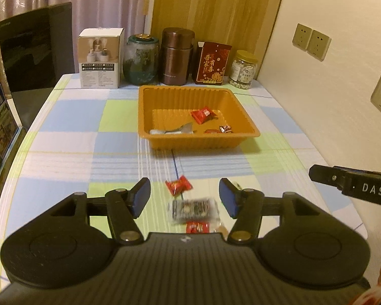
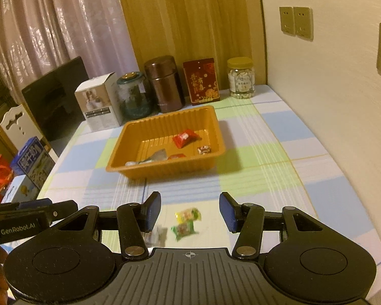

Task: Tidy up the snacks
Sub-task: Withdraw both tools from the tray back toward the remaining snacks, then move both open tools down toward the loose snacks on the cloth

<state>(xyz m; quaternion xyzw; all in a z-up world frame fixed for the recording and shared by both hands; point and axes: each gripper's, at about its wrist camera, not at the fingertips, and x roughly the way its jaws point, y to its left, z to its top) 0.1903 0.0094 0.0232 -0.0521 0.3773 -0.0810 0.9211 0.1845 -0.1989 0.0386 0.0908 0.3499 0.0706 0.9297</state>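
Observation:
An orange plastic tray (image 1: 198, 143) (image 2: 165, 171) sits mid-table. It holds a red packet (image 1: 202, 115) (image 2: 185, 137), a small dark candy (image 1: 226, 128), a silver wrapper (image 1: 175, 130) and a small red piece (image 1: 210, 131). My left gripper (image 1: 185, 193) is open above the near table. Below it lie a red candy (image 1: 178, 185), a clear pack (image 1: 194, 209) and another red candy (image 1: 197, 227). My right gripper (image 2: 190, 210) is open too, hovering over a yellow-green candy (image 2: 188, 214) and a green candy (image 2: 184, 229). No pad touches a snack.
Along the back stand a white box (image 1: 100, 58), a glass jar (image 1: 139, 61), a brown canister (image 1: 176, 56), a red box (image 1: 212, 63) and a yellow-lidded jar (image 1: 243, 70). A dark screen (image 1: 35, 50) stands at the left, and a wall with sockets (image 1: 312, 40) runs along the right.

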